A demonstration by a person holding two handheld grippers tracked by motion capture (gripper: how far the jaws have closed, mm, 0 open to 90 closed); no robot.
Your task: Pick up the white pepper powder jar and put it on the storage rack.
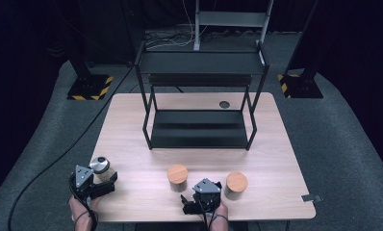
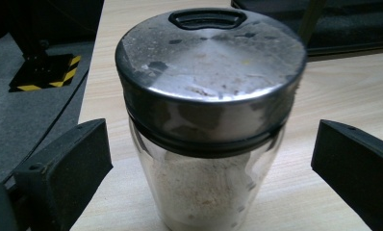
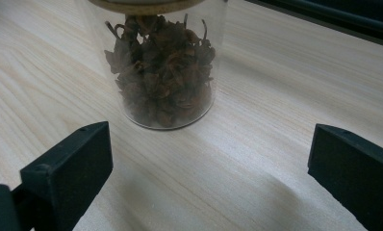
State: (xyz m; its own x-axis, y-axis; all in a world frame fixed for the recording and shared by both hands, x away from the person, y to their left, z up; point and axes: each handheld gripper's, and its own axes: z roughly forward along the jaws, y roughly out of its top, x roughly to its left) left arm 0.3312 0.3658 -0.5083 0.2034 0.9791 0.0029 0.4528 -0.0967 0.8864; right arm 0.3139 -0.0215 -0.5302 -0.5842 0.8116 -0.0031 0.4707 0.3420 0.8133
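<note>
A glass jar with a domed metal lid [image 2: 209,77], holding pale powder, stands at the table's front left [image 1: 99,166]. My left gripper [image 2: 211,159] is open, with a jaw on each side of the jar and a gap at both; in the high view it sits at the front left corner [image 1: 102,183]. A glass jar of dark dried flowers [image 3: 163,72] stands just ahead of my open right gripper [image 3: 209,163], which holds nothing. Two wooden-lidded jars [image 1: 177,177] [image 1: 236,184] flank the right gripper [image 1: 199,192] near the front edge.
A black two-tier shelf rack [image 1: 199,137] stands on the back middle of the wooden table [image 1: 132,120]. A round cable hole [image 1: 224,104] lies behind it. A small grey tag [image 1: 311,198] lies at the front right corner. Striped stand bases [image 1: 88,89] sit on the floor.
</note>
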